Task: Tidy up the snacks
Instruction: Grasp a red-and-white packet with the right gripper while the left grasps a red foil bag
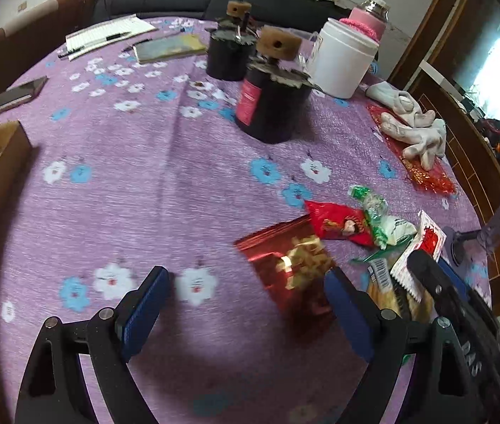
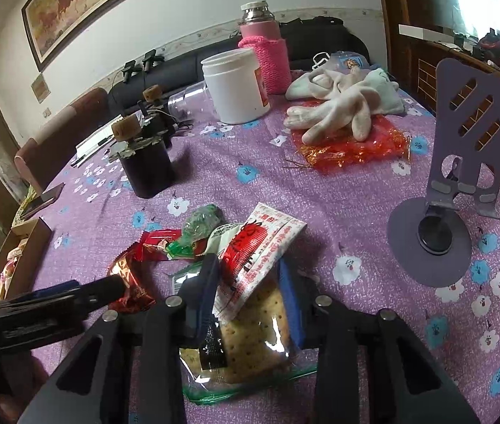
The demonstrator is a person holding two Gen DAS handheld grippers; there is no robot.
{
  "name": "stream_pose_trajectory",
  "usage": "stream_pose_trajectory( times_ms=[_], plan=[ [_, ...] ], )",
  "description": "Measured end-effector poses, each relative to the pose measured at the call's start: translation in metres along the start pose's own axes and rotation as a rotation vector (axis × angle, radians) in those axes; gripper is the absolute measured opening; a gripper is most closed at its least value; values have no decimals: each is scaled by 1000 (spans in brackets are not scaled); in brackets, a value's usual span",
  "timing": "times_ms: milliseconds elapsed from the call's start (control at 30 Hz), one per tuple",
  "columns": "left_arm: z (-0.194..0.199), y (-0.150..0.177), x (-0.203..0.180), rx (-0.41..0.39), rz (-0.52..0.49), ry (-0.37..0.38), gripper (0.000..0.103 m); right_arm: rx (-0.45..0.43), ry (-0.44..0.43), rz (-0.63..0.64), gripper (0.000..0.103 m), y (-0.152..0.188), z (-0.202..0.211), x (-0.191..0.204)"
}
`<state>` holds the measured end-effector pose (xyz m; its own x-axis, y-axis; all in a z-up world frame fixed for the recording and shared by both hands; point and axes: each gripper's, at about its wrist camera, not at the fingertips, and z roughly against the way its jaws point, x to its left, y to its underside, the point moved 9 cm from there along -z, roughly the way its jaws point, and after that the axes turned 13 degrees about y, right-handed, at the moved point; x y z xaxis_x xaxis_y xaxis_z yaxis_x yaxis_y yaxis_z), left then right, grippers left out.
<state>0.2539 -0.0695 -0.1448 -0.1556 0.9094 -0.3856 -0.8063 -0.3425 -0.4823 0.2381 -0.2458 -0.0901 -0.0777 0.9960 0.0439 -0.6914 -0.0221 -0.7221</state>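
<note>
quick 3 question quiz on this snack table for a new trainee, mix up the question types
1. True or false: the left gripper is open, with nothing between its pads.
2. What is the right gripper shut on? A) the white jar B) the cracker packet C) the gloves
3. Fill in: the white gloves lie partly on a shiny ____ bag.

Key
1. True; it hovers over the purple tablecloth beside the red foil snack pack.
2. B; the cracker packet sits between its pads, and the white jar stands far off.
3. Red; the red bag.
</note>
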Motion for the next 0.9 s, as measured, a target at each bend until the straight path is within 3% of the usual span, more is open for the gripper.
stream_pose_trajectory(
  times_ms=[200, 300, 367, 433, 533, 667, 900],
  plan=[
    [-13, 0, -9, -41, -74, -104, 101, -4, -19, -15, 27, 0, 2, -1],
    [-14, -1, -11, -60, -118, -105, 100, -12, -32, -18, 19, -1, 5, -1],
    [-10, -2, -11, -76, -147, -100, 87, -17, -41, -22, 15, -1, 8, -1],
    [-7, -3, -10, -84, -174, -106, 56, -22, -47, -25, 13, -2, 10, -1],
    [-2, -5, -4, -78, -191, -70, 40, -30, -55, -27, 10, -2, 12, 0],
    [3, -5, 3, -71, -207, -33, 24, -36, -66, -29, 7, -3, 15, 1],
    [16, 4, 9, -82, -205, 27, 17, -50, -94, -39, 6, -2, 22, 4]
  ],
)
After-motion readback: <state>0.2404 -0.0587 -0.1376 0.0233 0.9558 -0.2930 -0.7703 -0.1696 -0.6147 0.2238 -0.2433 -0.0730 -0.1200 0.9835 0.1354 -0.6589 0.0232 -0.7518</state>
